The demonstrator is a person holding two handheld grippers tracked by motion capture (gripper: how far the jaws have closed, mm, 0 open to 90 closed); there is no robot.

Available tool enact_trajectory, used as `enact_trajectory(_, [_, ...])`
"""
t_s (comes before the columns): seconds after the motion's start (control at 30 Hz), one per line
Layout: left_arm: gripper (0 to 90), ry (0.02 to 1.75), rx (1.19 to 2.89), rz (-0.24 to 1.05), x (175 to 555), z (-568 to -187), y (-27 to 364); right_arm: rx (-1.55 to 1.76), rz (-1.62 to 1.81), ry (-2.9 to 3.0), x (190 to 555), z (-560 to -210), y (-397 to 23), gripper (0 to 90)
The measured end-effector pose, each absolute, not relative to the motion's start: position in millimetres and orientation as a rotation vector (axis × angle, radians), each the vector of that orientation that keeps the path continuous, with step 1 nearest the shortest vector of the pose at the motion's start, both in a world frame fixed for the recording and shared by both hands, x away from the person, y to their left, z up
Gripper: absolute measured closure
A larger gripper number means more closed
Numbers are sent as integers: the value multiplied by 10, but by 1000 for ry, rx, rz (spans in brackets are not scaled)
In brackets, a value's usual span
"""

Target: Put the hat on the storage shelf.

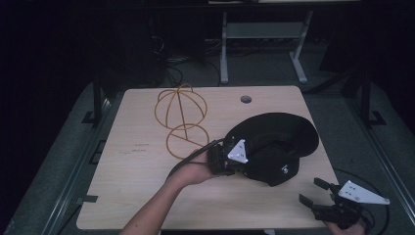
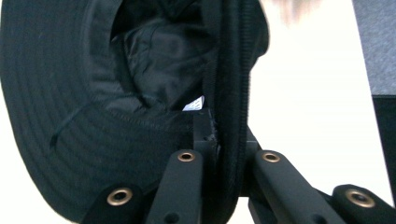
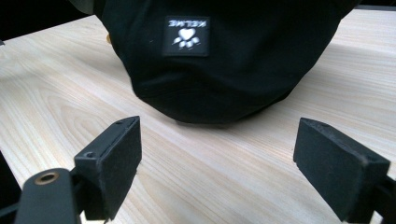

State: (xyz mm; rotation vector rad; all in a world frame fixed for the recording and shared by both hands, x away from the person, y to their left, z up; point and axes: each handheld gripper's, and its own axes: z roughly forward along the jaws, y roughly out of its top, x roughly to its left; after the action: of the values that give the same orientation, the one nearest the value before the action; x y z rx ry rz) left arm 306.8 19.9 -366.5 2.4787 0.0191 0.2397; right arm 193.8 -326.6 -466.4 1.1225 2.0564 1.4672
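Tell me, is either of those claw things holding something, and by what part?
The left gripper is shut on the black hat, pinching the edge of its brim. The right gripper is open, holding nothing.

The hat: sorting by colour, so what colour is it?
Black hat, with a white paw label; right gripper view shows it best.

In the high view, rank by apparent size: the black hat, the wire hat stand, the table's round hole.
1. black hat
2. wire hat stand, somewhat smaller and farther from the camera, so the gap is unsure
3. round hole, clearly smallest
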Motion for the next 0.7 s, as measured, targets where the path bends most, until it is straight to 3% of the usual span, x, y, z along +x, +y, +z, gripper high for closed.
enact_trajectory(0.7, [869,177,2214,44,3123,-3533,217,1132,1498,2014,2026,-4678,-3101,143])
